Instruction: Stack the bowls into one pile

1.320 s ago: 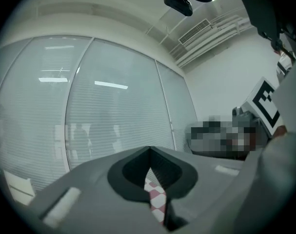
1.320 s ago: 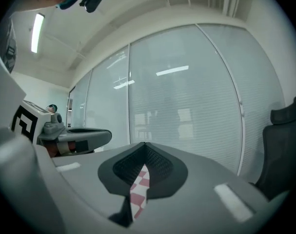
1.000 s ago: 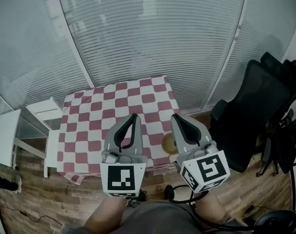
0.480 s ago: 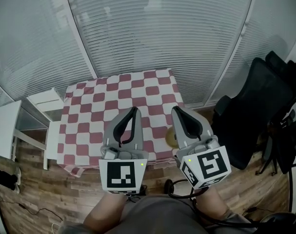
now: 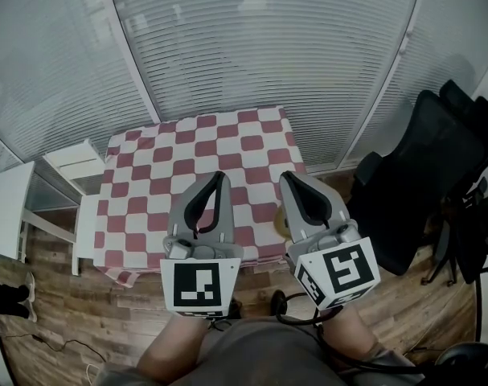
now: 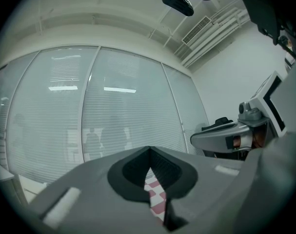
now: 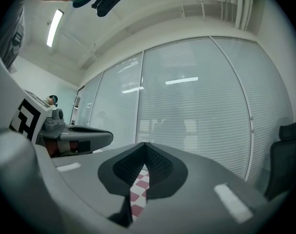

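Above the checked table (image 5: 147,175), left gripper (image 5: 221,175) and right gripper (image 5: 285,176) closed, empty, yellowish bowl (image 5: 280,227) mostly hidden behind the right.

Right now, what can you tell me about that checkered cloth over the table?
The checkered cloth has red and white squares and looks like soft fabric. It lies flat over a small square table in front of the blinds. Its near edge hangs over the side, and one corner droops at the near left. A pale yellowish round thing sits at its near right edge, mostly hidden. In the head view the left tongs and right tongs cover part of its near half.
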